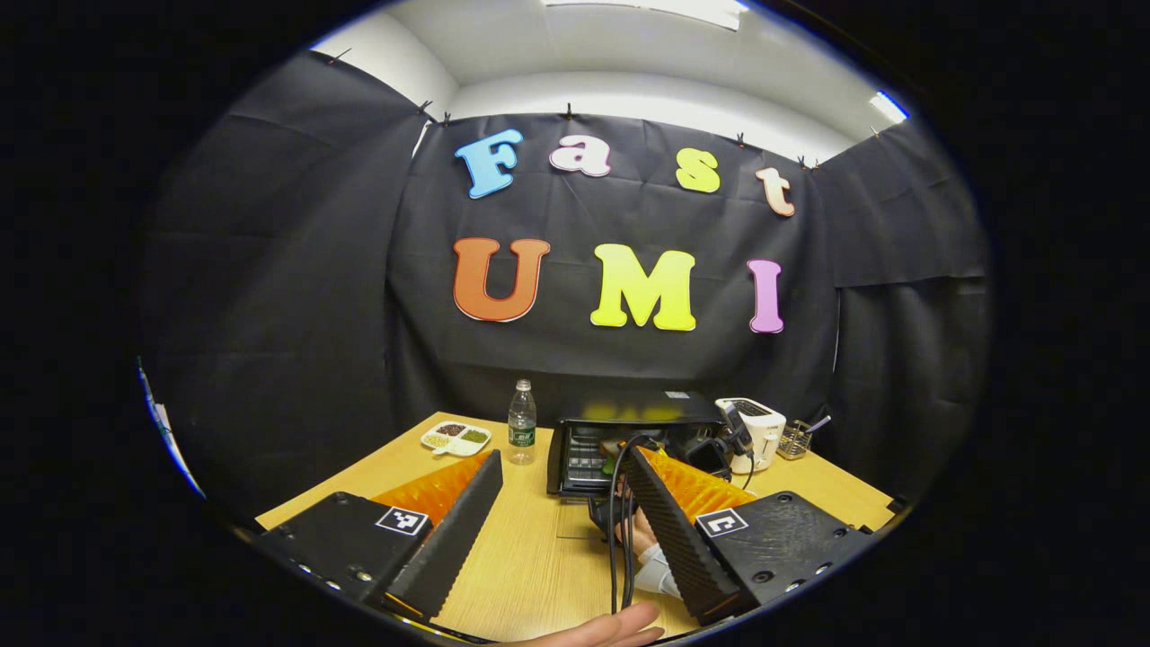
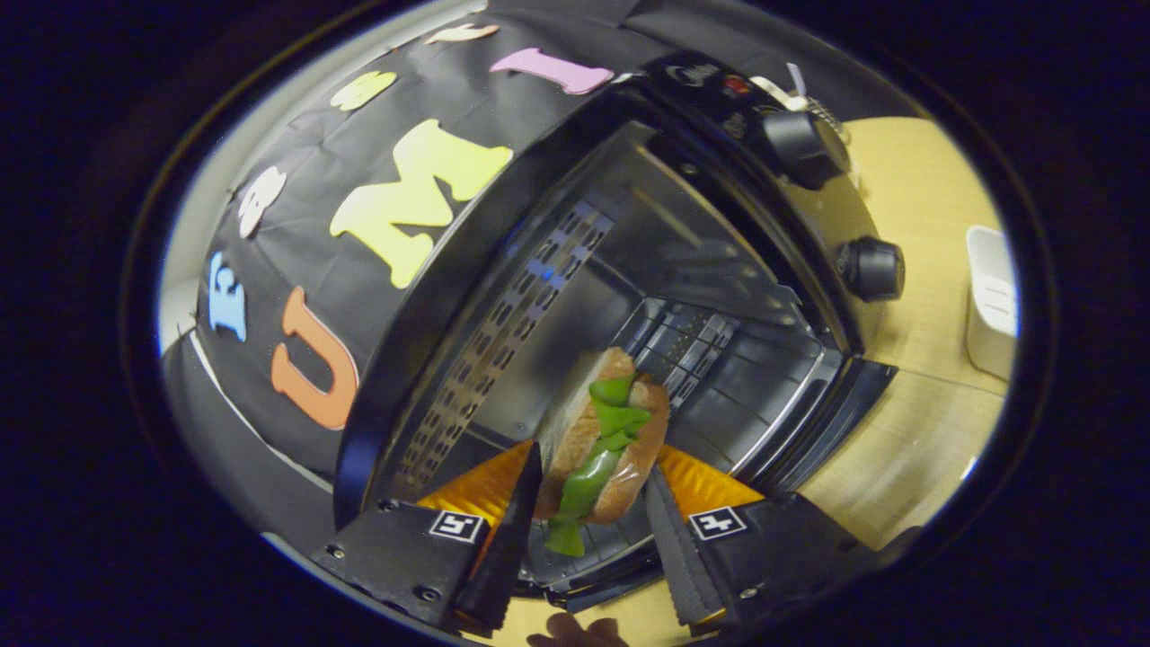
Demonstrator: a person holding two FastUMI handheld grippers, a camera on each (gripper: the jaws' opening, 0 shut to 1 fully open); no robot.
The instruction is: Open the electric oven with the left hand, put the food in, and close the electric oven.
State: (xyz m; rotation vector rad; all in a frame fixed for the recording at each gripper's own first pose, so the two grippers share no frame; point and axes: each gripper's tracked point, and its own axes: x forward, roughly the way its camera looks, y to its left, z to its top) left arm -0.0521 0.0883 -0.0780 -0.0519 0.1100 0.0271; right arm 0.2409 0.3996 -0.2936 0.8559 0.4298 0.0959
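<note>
The black electric oven (image 1: 629,422) stands at the back of the wooden table with its door down. In the right gripper view I look straight into its metal cavity (image 2: 656,296). My right gripper (image 2: 593,481) is shut on a sandwich (image 2: 606,431) with a brown bun and green lettuce. It holds the sandwich at the oven mouth, above the lowered door (image 2: 840,409). My left gripper (image 1: 564,458) is open and holds nothing, well back from the oven over the table. A hand with a pale sleeve (image 1: 649,553) and a black cable reach toward the oven.
A water bottle (image 1: 522,422) and a divided white plate (image 1: 456,438) sit left of the oven. A white toaster (image 1: 762,429) and a utensil holder (image 1: 795,440) stand to its right. Two knobs (image 2: 870,268) are on the oven's front panel.
</note>
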